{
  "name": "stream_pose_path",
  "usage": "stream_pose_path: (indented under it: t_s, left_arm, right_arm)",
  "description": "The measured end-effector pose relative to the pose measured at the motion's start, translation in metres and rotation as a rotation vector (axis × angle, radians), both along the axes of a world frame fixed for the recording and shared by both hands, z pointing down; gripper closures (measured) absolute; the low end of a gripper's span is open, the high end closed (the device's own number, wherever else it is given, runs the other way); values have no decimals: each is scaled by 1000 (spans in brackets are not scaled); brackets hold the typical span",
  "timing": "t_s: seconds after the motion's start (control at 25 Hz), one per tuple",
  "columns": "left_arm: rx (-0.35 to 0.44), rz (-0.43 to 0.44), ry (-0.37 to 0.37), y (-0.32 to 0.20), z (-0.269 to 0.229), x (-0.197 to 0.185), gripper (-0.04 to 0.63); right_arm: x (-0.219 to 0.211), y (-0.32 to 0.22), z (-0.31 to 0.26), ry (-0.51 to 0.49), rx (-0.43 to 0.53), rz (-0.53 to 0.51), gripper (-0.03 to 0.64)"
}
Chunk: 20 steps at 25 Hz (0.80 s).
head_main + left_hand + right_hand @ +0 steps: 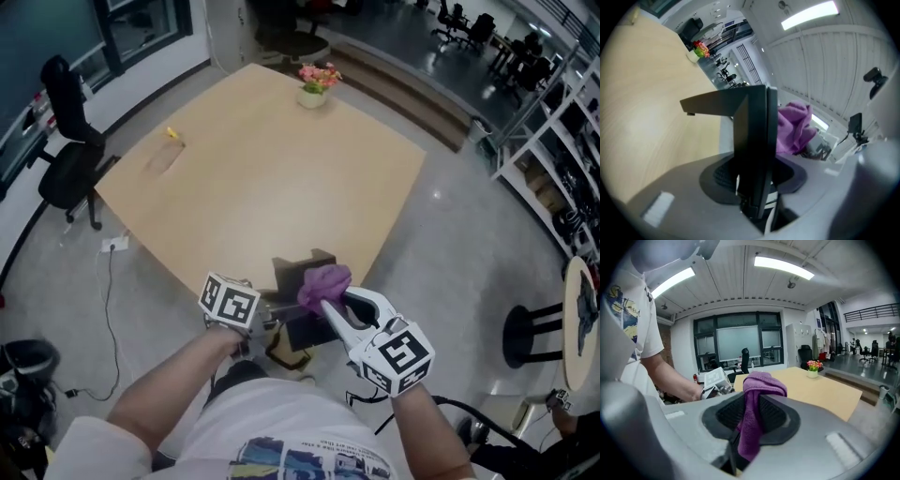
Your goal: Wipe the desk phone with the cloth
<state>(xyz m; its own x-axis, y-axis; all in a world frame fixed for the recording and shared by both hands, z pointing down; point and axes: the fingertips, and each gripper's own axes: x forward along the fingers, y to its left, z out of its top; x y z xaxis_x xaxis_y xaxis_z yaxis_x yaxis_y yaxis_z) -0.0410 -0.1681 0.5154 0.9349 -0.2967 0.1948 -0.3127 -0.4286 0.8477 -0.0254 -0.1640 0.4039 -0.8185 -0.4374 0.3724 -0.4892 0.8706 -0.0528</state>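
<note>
Lower centre, the left gripper (272, 319) clamps the black phone (295, 272); the right gripper (328, 305) pinches the purple cloth (325, 280) just beside it.

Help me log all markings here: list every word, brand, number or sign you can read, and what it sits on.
No readable text anywhere.
Left marker cube: black-and-white square code, no letters.
Right marker cube: the same kind of code.
Shirt print: too blurred to read.
Desk phone, cloth: no print shows.
</note>
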Motion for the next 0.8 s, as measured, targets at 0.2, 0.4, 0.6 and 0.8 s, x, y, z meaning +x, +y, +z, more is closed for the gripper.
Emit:
stream_pose_path:
  t_s: [0.2,0.4,0.6,0.8]
  left_arm:
    - [9,-60,0,4,-4,-14,414]
    - [17,-90,23,5,-16,-22,414]
    - [27,-62,-1,10,-20,-24,416]
    - [24,-14,-4,21,-20,-17,416]
  right_arm:
    - [14,35,21,44,-40,-68,525]
    - [26,63,39,108,-58,-121,525]
    - [19,49,-3,59,31,-115,525]
    - [-6,17,-46,17,146,-99,525]
